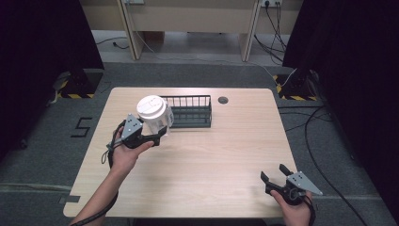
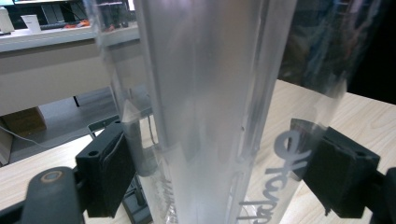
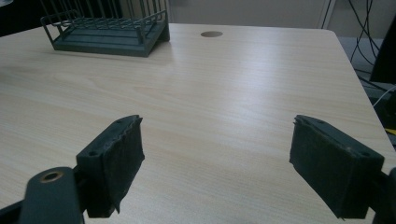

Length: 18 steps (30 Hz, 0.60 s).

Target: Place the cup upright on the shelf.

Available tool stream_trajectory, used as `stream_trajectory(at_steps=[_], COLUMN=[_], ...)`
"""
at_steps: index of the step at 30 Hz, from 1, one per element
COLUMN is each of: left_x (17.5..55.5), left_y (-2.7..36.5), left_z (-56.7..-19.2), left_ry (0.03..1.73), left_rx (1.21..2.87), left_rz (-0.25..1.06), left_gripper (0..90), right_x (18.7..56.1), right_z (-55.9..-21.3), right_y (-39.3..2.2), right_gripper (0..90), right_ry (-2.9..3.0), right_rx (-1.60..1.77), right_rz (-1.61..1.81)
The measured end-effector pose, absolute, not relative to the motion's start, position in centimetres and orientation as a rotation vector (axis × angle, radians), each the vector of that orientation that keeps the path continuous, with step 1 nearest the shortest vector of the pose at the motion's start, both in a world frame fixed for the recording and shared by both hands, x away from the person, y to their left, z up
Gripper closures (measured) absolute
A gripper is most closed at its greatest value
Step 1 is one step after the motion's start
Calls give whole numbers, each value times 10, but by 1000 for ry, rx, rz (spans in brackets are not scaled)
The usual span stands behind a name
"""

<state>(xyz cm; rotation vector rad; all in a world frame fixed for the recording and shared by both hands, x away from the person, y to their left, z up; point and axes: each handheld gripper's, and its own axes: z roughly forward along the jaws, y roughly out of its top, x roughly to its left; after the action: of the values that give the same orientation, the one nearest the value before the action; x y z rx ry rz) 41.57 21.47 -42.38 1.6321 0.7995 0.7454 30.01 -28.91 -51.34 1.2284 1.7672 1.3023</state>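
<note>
Steadiness matters as the left hand-held gripper [image 1: 159, 135] is clamping the clear white-lidded plastic cup [image 1: 153, 114], easing toward the dark wire rack [image 1: 190, 113] at three o'clock; the right hand-held gripper [image 1: 273, 173] is idling wide open.

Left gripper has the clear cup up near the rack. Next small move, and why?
Probably carry the clear plastic cup a bit right, over the wire rack, then lower it. The left gripper is clamped on it beside the rack's left end; the right gripper sits open, far off.

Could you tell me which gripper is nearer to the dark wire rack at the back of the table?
Left. The left gripper, holding a clear plastic cup with a white lid, is beside the dark wire rack; the right gripper hovers open near the table's front right corner.
</note>
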Motion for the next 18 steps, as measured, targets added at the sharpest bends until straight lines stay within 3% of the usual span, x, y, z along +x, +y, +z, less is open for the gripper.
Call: stream_trajectory(at_steps=[18], left_x=[432], left_y=[205], left_z=[-419], left_ry=[804], left_rx=[1618], left_rz=[738], left_gripper=[173], right_x=[300], right_z=[-513], right_y=[-289], right_gripper=[182], right_ry=[1768], right_rx=[1230], right_rz=[1305])
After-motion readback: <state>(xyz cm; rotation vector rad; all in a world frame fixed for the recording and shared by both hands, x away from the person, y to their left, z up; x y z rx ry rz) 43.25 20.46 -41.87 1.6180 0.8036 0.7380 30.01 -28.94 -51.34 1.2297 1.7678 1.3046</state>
